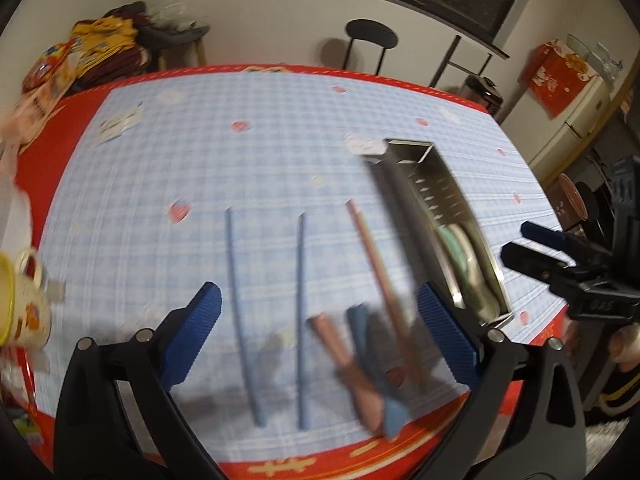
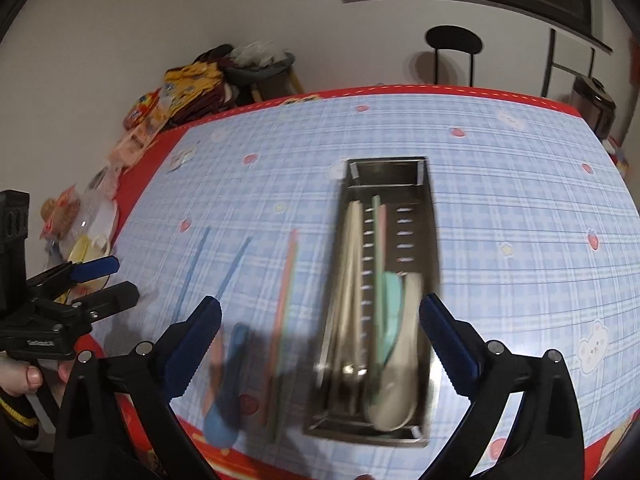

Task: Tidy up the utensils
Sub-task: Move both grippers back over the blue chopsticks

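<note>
A steel utensil tray lies on the blue checked tablecloth, holding a green spoon, a cream spoon and metal cutlery. It also shows in the left wrist view. Left of it lie two blue chopsticks, pink chopsticks, a pink spoon and a blue spoon. My left gripper is open and empty above these loose utensils. My right gripper is open and empty above the tray's near end.
A yellow-rimmed mug and snack packets sit at the table's left edge. A black stool and a shelf stand by the far wall. A red box sits on a fridge at right.
</note>
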